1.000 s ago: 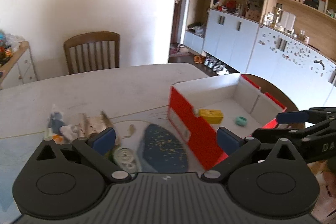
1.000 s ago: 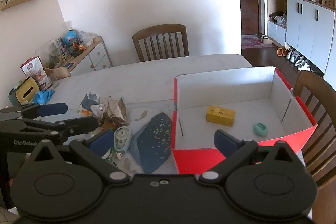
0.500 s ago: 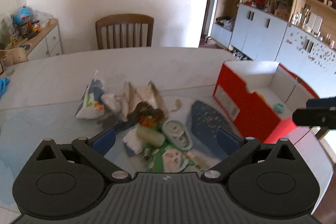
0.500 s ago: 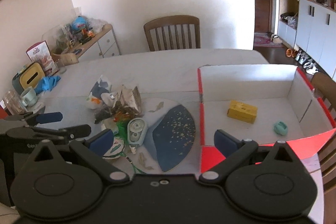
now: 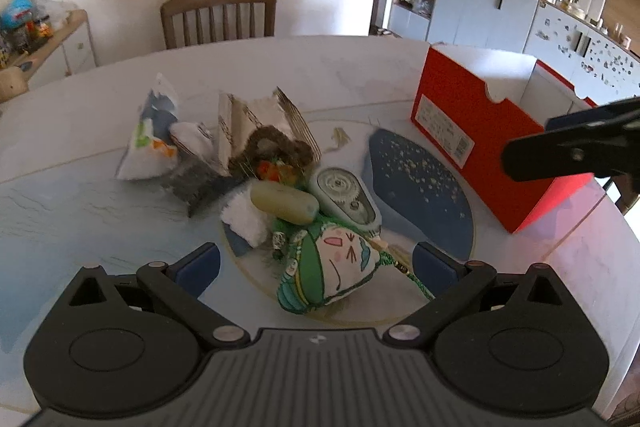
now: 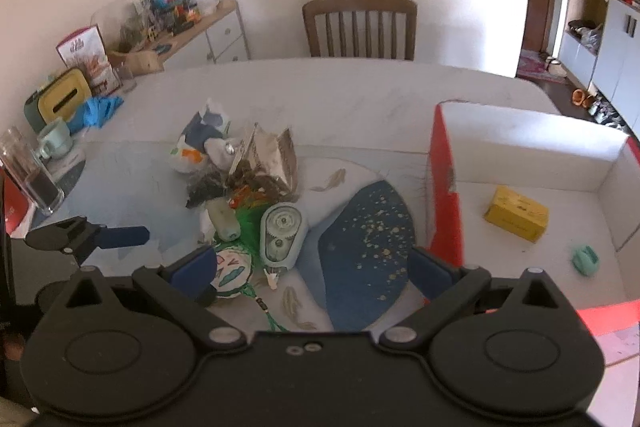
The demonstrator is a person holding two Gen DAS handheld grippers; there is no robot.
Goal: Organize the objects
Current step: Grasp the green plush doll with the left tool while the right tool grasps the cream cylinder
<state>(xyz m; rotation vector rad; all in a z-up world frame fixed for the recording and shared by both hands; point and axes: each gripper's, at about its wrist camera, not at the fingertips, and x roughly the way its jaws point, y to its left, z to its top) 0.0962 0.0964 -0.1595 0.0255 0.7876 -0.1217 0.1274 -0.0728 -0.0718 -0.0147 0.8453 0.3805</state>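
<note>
1. Hovering with jaws wide, the left gripper [image 5: 316, 263] frames the green pouch [image 5: 330, 273] on the bench [image 5: 80, 211].
2. Lower squarely; pinch its middle, avoiding the tassel.
3. The right gripper [image 6: 312, 269], also wide, waits near the red box [image 6: 444, 195].

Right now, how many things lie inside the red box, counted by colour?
Yellow: 1, the small carton.
Mint green: 1, the small clip-like thing.
Total: 2 in the red box.

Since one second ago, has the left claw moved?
Yes. The left claw swung left, away from the red box, and is now over the green pouch.
</note>
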